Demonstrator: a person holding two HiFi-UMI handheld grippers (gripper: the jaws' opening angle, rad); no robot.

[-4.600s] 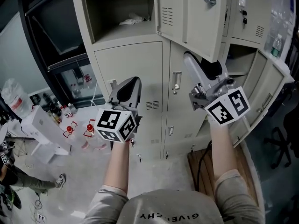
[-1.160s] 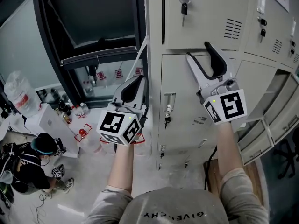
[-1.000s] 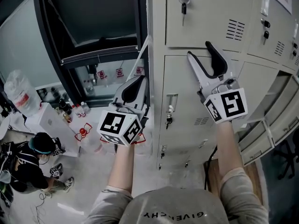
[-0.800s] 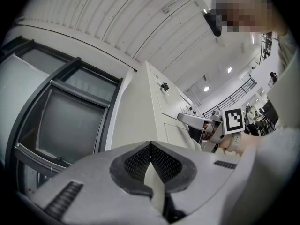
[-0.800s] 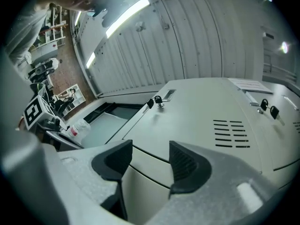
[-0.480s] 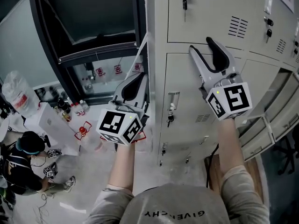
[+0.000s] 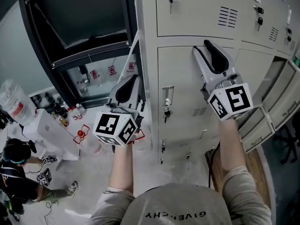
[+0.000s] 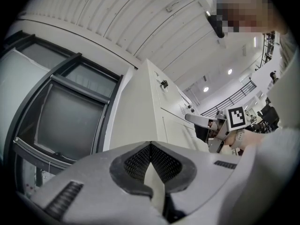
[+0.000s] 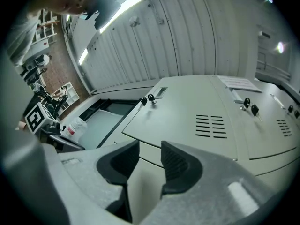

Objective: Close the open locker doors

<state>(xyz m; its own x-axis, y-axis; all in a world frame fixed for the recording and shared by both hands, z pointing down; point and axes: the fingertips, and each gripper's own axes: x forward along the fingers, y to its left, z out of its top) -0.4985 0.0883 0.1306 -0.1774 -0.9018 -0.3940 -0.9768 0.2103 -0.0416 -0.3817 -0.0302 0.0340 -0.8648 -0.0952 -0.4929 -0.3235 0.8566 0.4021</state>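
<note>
Right tongs (image 7: pixel 202 46), empty and just narrowing, faced a shut door (image 7: pixel 183 78); left tongs (image 7: pixel 132 77) closed. Next: probably the open door (image 7: pixel 257 125) at the lockers' (image 7: pixel 197 13) right edge.

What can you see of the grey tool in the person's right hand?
The right gripper is a grey plastic-looking two-jaw tool with black ribbed pads and a white cube of black square markers at its base. Its jaws have just been closing yet stand apart, nothing between, pointing up at a closed beige metal locker door.
</note>
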